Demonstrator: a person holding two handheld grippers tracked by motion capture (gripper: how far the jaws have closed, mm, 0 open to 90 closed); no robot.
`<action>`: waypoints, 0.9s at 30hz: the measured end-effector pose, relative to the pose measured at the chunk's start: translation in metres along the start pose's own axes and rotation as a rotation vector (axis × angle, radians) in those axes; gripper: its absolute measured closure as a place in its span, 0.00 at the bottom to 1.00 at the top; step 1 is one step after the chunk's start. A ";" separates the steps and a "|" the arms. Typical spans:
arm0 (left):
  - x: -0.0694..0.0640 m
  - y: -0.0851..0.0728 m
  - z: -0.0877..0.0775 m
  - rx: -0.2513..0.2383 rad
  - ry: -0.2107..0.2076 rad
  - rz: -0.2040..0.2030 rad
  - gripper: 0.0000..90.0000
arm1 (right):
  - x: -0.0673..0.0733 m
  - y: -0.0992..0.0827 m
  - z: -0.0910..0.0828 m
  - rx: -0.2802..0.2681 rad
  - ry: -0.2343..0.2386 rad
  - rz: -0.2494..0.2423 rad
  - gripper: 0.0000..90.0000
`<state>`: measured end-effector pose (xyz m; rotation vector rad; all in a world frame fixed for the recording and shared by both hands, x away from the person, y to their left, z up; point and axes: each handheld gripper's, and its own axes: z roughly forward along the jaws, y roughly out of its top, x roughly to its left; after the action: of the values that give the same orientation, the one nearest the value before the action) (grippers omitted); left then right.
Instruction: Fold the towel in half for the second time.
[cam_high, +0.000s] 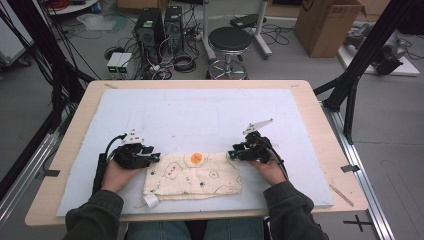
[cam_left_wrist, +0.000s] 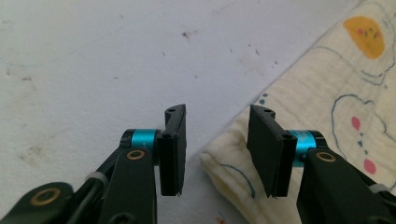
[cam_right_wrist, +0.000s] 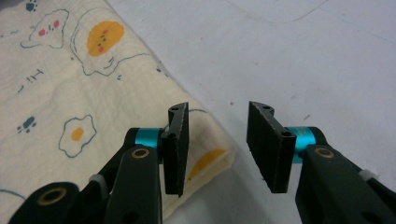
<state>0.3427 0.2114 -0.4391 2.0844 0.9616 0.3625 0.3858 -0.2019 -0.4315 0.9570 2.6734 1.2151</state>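
A folded cloth printed with fried eggs lies near the front edge of the white mat, between the two grippers. The left gripper sits at the cloth's far left corner, its jaws partly apart over that corner and not pressing it. The right gripper sits at the far right corner, jaws likewise partly apart around the folded edge, nothing pinched. Beyond the cloth the mat lies bare to the wooden table rim.

cloth cut off at frame edge
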 end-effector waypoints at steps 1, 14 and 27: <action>-0.001 0.000 0.001 0.006 0.000 0.002 0.64 | 0.000 -0.001 0.000 0.002 -0.002 -0.002 0.67; -0.004 -0.001 0.001 0.024 -0.030 0.025 0.76 | 0.002 -0.006 0.005 0.030 -0.001 -0.035 0.82; -0.006 -0.002 -0.002 0.011 -0.018 0.042 0.95 | -0.001 -0.006 0.002 0.030 0.035 -0.011 0.93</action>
<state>0.3369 0.2090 -0.4386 2.1173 0.9125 0.3602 0.3841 -0.2047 -0.4373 0.9323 2.7278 1.2041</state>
